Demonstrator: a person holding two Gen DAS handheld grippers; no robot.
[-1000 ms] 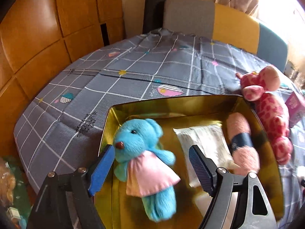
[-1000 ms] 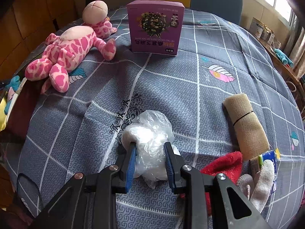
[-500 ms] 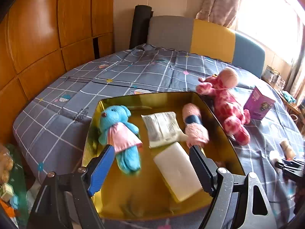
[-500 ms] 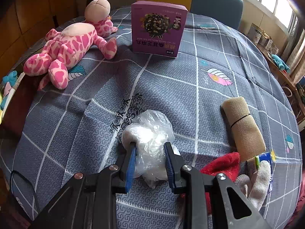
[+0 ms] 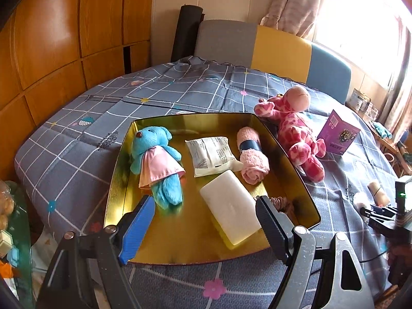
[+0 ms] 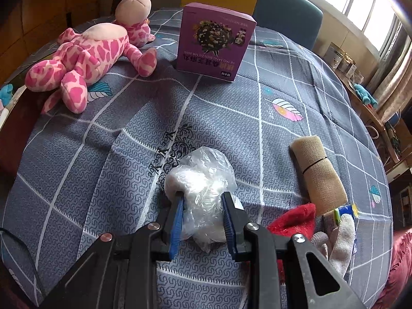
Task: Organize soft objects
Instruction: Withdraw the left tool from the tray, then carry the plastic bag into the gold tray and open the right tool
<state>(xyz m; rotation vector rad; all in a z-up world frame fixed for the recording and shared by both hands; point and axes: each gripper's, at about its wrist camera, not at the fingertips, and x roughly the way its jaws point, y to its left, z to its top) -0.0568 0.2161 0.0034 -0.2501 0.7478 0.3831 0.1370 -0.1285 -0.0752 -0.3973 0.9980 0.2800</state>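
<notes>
Pinching a white bundle in clear plastic wrap [image 6: 202, 193], the right tongs [image 6: 202, 221] have both pads pressed into its sides while it rests on the grey checked cloth [image 6: 103, 167]. The left tongs [image 5: 206, 221] are spread wide with nothing between them, hanging over the near edge of the golden tray [image 5: 296, 170].

I judge the step in hand to be the pick-up of this bundle – the grip looks made, the lift not yet. The next move calls for raising it clear of the cloth and carrying it across to the tray, where free floor remains at the near side. The wrap is slippery and the bundle squashes easily, so the hold should stay firm but not crush it.

Inside the tray I count five things clearly: one blue bear in a pink dress [image 5: 157, 159], one flat white packet [image 5: 211, 154], one rolled pink towel with a dark band [image 5: 252, 159], one white block [image 5: 229, 211], and something small and coiled behind the right pad that I cannot name.

Still outside the tray – one pink spotted plush animal [image 6: 87, 59] just beside it, one tan rolled bandage [image 6: 318, 175], one red cloth [image 6: 293, 219] and one pale knitted glove [image 6: 340, 234]. One purple box [image 6: 213, 43] stands upright; it looks stiff, so probably it is not part of the job.
</notes>
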